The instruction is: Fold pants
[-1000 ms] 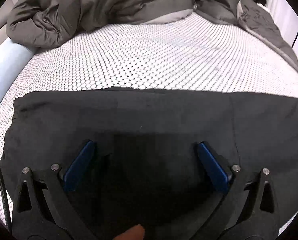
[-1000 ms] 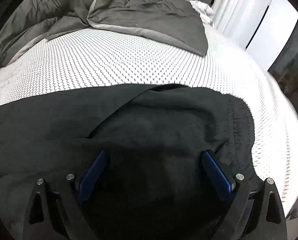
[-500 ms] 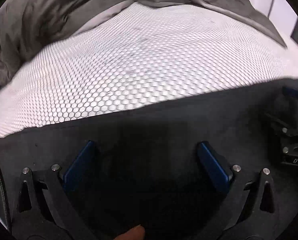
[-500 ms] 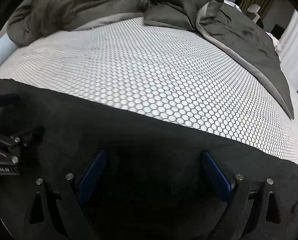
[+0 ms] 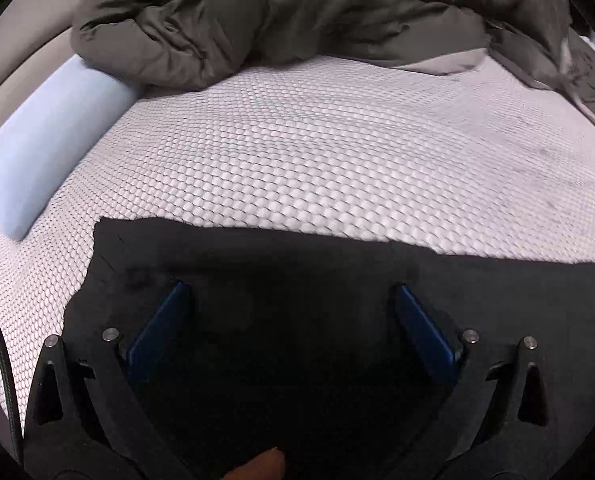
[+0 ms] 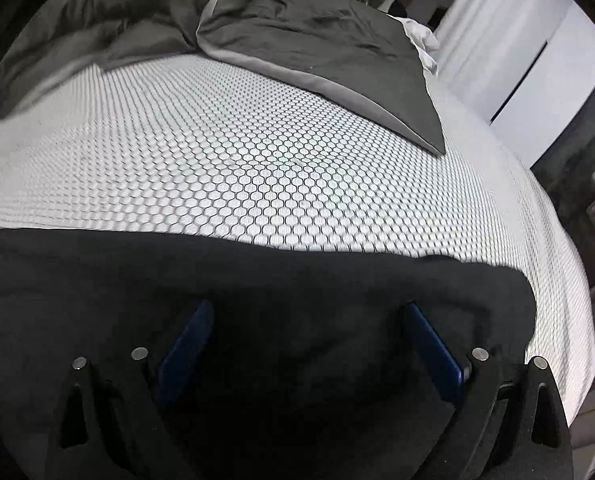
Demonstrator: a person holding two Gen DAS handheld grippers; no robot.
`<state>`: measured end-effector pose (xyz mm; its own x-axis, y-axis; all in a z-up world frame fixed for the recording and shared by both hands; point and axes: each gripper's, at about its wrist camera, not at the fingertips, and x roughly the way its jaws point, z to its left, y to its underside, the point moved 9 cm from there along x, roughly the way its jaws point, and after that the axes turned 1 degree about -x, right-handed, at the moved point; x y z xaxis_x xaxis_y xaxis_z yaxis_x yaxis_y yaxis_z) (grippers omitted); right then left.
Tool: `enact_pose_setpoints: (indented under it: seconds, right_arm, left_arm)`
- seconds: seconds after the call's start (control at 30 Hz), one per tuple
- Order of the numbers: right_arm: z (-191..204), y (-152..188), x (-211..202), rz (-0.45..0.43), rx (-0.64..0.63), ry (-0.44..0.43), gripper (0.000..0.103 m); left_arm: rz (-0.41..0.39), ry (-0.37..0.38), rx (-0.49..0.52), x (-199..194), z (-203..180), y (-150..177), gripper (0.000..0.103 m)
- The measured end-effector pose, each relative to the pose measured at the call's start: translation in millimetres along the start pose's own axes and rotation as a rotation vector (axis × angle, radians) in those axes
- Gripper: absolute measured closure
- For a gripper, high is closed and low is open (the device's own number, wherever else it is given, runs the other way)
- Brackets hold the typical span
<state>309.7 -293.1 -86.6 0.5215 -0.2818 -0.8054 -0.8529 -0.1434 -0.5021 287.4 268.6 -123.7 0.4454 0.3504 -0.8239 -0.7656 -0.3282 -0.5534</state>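
Black pants [image 5: 297,280] spread flat on the near part of a bed, filling the lower half of the left wrist view from 3 o'clock round to 8 o'clock. Far edge running nearly straight across, a squared corner showing at about 10 o'clock of the cloth. Same pants [image 6: 257,280] in the right wrist view, covering the lower half, with a rounded end dropping away at 3 o'clock near the side of the mattress.

Left gripper [image 5: 289,300] poised over the dark cloth, jaws spread wide with nothing between them, blue pads [image 5: 157,328] set well apart. Whether the tips touch the cloth cannot be told. A fingertip [image 5: 263,464] peeking in at 6 o'clock.

Right gripper [image 6: 309,320] likewise over the pants, jaws released and wide, blue pads [image 6: 185,348] apart, gripping nothing.

White mattress cover [image 5: 317,152] with a honeycomb pattern stretching beyond the pants toward 12 o'clock; also seen here [image 6: 257,140]. Crumpled dark grey duvet [image 5: 297,20] heaped along the far side at 12 o'clock, and again [image 6: 317,40] with a lighter grey underside folded back at 1 o'clock. Pale blue bolster [image 5: 45,152] lying at 9 o'clock along the bed's edge, touching the duvet. Thin black cable [image 5: 1,360] at 8 o'clock. White curtain [image 6: 497,40] at 2 o'clock.
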Motion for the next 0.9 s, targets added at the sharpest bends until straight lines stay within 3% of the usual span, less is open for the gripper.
enact_pose_setpoints:
  seconds: [0.1, 0.17, 0.3, 0.4, 0.5, 0.53, 0.63, 0.7, 0.77, 0.83, 0.9]
  right_arm:
    - [35.5, 10.8, -36.5, -0.056, -0.032, -0.181, 0.005]
    - [59.0, 25.8, -53.7, -0.062, -0.100, -0.256, 0.005]
    - [70.2, 58.2, -57.7, -0.033, -0.227, -0.251, 0.005]
    - [46.2, 72.4, -42.2, -0.006, -0.243, -0.228, 0.005]
    - [14.5, 93.5, -43.6, 0.012, -0.180, -0.211, 0.005]
    - [-5.0, 101.1, -39.4, 0.025, -0.143, -0.205, 0.005]
    - [-46.6, 116.5, -32.3, 0.034, -0.090, -0.144, 0.006]
    - [-61.8, 121.7, -36.1, 0.017, -0.060, -0.156, 0.006]
    - [-66.6, 123.6, -42.2, 0.000, -0.059, -0.150, 0.006]
    - [-61.6, 121.4, -52.6, -0.030, -0.061, -0.191, 0.005]
    - [-46.6, 124.8, -60.3, -0.040, -0.098, -0.256, 0.005]
  left_arm:
    - [0.003, 0.127, 0.051, -25.6, -43.3, 17.2, 0.001]
    - [0.002, 0.209, 0.106, -47.3, -78.7, 32.5, 0.001]
    - [-0.020, 0.354, 0.295, -101.9, -176.2, 78.4, 0.001]
    - [-0.011, 0.460, 0.456, -126.8, -249.8, 119.5, 0.001]
    - [0.026, 0.443, 0.572, -125.6, -291.0, 149.4, 0.000]
    - [0.022, 0.415, 0.587, -122.9, -296.9, 151.3, 0.000]
    - [0.058, 0.435, 0.532, -114.3, -291.5, 137.8, 0.000]
    - [-0.013, 0.401, 0.504, -126.7, -294.5, 126.0, 0.001]
    - [-0.064, 0.479, 0.506, -151.1, -312.1, 126.6, 0.001]
    - [-0.063, 0.577, 0.525, -172.6, -341.2, 139.0, 0.001]
    - [-0.039, 0.615, 0.570, -177.9, -365.5, 153.3, 0.001]
